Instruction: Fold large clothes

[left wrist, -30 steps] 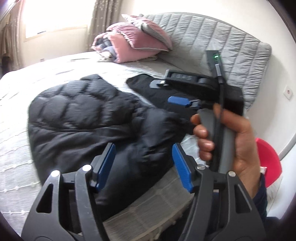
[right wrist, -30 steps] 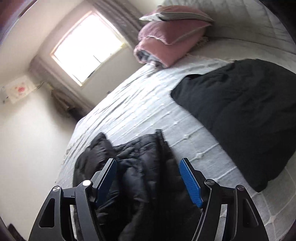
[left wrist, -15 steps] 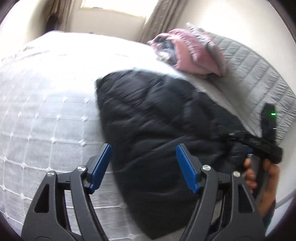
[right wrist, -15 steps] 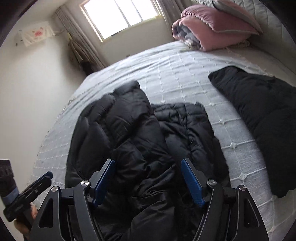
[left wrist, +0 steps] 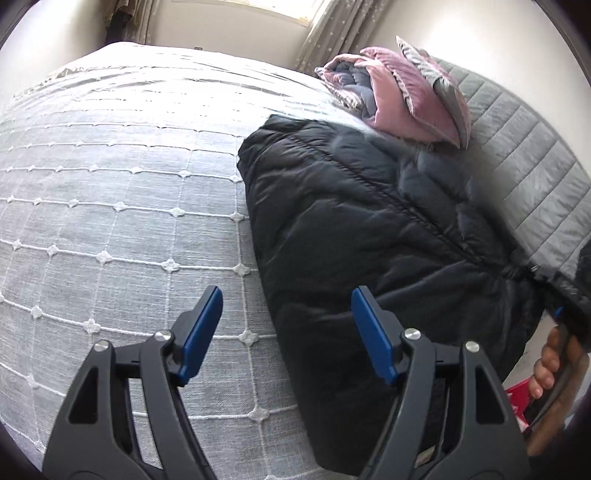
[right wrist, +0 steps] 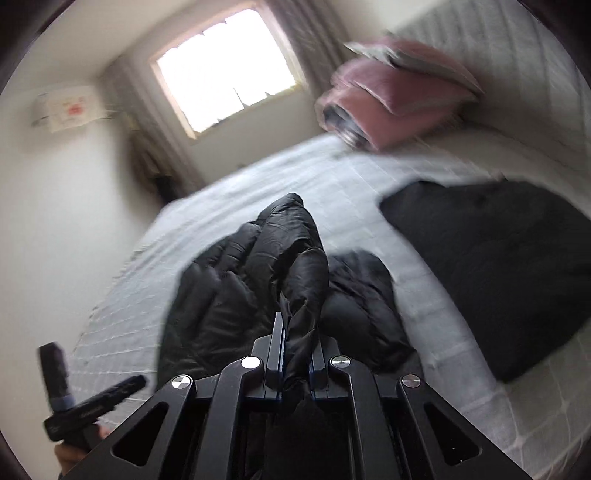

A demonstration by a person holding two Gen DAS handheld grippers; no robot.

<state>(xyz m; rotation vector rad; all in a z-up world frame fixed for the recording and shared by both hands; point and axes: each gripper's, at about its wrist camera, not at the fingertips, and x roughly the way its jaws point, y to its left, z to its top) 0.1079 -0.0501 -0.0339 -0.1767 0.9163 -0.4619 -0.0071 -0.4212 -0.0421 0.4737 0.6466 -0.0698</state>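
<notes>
The right tongs (right wrist: 295, 354) are pinching a puffy fold of the black down jacket (right wrist: 258, 280), which is lying crumpled on the bed (right wrist: 369, 177) with its length running away from them. The left tongs (left wrist: 286, 332) are hanging wide open and empty over the jacket's near edge, bedspread under one blade and jacket under the other.

Big bed (left wrist: 110, 192) with a white grid-stitched cover, grey quilted headboard (left wrist: 524, 147), pink bedding pile (left wrist: 402, 96), bright window (right wrist: 225, 70), curtains (left wrist: 332, 33), plain pale walls.
</notes>
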